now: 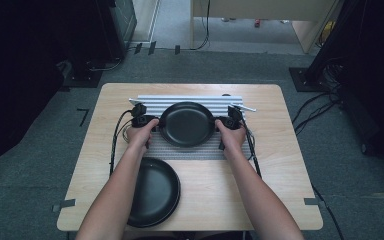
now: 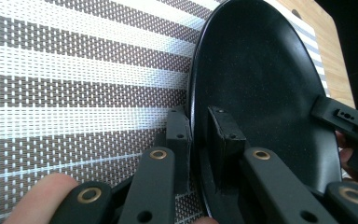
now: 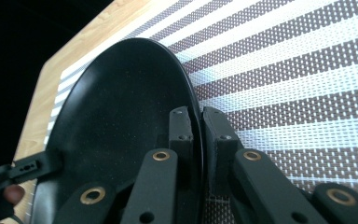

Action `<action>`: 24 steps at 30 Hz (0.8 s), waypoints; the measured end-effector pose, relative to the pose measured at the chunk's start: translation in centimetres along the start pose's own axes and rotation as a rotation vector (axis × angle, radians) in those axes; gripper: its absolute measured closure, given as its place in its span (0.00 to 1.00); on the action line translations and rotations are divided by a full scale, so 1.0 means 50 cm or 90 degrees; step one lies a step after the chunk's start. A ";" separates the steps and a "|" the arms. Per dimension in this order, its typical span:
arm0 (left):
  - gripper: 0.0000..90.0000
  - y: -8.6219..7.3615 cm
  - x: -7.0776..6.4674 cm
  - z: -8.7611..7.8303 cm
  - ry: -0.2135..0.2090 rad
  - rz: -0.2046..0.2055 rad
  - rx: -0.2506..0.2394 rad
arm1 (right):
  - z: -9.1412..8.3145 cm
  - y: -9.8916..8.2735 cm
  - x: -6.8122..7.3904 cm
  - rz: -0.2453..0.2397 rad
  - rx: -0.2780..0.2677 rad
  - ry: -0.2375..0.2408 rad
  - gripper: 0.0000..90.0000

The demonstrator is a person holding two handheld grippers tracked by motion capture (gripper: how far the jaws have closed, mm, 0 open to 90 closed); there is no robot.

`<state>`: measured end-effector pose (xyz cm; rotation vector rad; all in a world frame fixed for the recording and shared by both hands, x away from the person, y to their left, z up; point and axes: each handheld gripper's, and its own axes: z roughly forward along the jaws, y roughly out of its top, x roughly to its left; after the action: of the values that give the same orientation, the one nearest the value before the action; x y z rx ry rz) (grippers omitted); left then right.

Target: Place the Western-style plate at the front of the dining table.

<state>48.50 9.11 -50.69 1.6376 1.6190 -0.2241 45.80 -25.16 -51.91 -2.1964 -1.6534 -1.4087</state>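
Both the left claw (image 1: 155, 123) and right claw (image 1: 219, 123) clamp the black plate's (image 1: 187, 123) opposite rims.

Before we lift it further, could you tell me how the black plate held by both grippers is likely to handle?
The black plate looks rigid: pinched at opposite rims by the left gripper and right gripper, it shows no sag. Its glossy rim may slip. Probably breakable if dropped.

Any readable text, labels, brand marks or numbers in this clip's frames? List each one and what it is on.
None can be read in any view.
The black plate on the striped placemat: no print or mark visible.
The second black plate nearer the person: plain.
The left gripper and right gripper, each clamped on the first plate's rim: bare black jaws with brass rivets, no lettering.
The wooden table: unmarked.
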 end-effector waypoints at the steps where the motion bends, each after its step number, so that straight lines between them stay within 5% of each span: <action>1: 0.89 -0.001 0.001 0.000 -0.003 0.000 -0.002 | 0.000 0.000 -0.001 0.000 0.000 0.004 0.93; 9: 0.72 0.003 -0.001 -0.008 -0.021 0.003 -0.028 | -0.005 -0.002 0.000 -0.013 -0.008 0.017 0.84; 15: 0.60 0.005 -0.005 -0.042 -0.033 0.021 -0.056 | -0.034 0.004 -0.005 -0.055 -0.052 -0.022 0.72; 18: 0.52 0.002 -0.012 -0.056 -0.041 0.059 -0.073 | -0.043 0.006 -0.007 -0.087 -0.068 -0.049 0.68; 20: 0.44 -0.005 -0.022 -0.069 -0.045 0.114 -0.093 | -0.055 0.004 -0.014 -0.109 -0.102 -0.044 0.64; 24: 0.37 -0.012 -0.034 -0.083 -0.051 0.142 -0.104 | -0.063 0.001 -0.018 -0.155 -0.125 -0.034 0.57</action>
<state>46.01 10.36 -47.10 1.6454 1.3464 -0.0405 43.88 -27.49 -50.67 -2.2099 -1.9343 -1.6492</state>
